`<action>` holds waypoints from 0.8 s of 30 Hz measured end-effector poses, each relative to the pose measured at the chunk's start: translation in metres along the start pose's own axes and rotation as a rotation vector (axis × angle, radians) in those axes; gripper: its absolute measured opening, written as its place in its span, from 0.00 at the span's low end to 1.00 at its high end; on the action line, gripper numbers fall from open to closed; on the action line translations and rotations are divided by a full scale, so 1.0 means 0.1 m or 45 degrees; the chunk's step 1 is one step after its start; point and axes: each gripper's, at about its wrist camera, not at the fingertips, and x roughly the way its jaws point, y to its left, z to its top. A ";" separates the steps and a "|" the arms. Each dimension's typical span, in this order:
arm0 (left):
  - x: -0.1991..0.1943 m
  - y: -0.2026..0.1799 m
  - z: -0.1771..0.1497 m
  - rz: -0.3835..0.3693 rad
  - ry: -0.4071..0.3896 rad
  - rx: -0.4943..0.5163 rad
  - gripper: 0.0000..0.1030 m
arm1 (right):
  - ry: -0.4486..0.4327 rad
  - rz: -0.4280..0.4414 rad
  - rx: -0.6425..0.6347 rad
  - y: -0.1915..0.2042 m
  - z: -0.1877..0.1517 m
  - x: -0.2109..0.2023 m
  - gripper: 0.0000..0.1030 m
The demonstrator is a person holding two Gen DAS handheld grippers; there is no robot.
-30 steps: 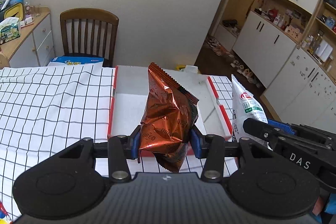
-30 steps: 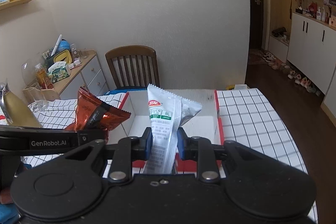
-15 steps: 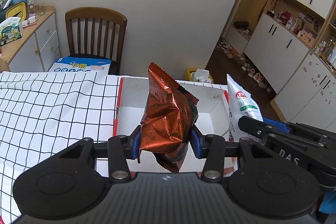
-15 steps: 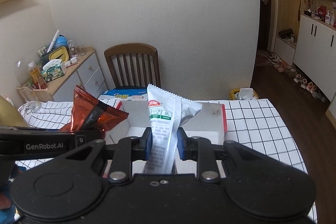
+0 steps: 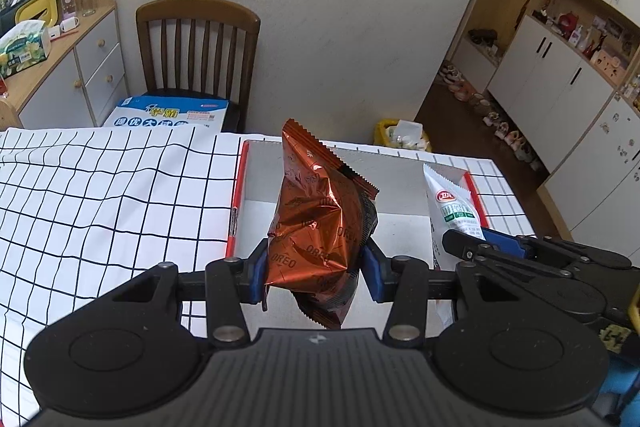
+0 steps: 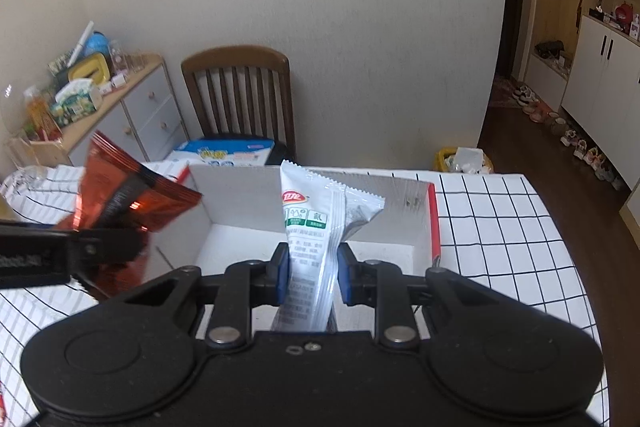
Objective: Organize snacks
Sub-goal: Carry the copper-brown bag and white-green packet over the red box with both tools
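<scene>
The left gripper (image 5: 316, 273) clamps the orange snack bag (image 5: 320, 227) between its fingers (bag upright). The right gripper (image 6: 312, 273) squeezes the white packet (image 6: 316, 227), both above the open box (image 6: 240, 203).

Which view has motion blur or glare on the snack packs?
Right wrist view: the orange Oreo pack and left gripper at the left edge are smeared; the white pack is sharp. Left wrist view: all sharp, bright glare patches on the Oreo foil.
</scene>
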 end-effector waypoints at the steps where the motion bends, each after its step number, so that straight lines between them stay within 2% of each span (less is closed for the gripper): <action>1: 0.03 0.00 0.00 0.003 0.005 0.000 0.44 | 0.009 -0.004 -0.001 -0.01 0.00 0.05 0.22; 17: 0.55 -0.05 0.00 0.043 0.098 0.027 0.44 | 0.132 -0.052 0.029 -0.13 -0.16 0.56 0.22; 24: 0.77 -0.10 -0.03 0.058 0.140 0.063 0.44 | 0.214 -0.026 0.060 -0.20 -0.23 0.66 0.25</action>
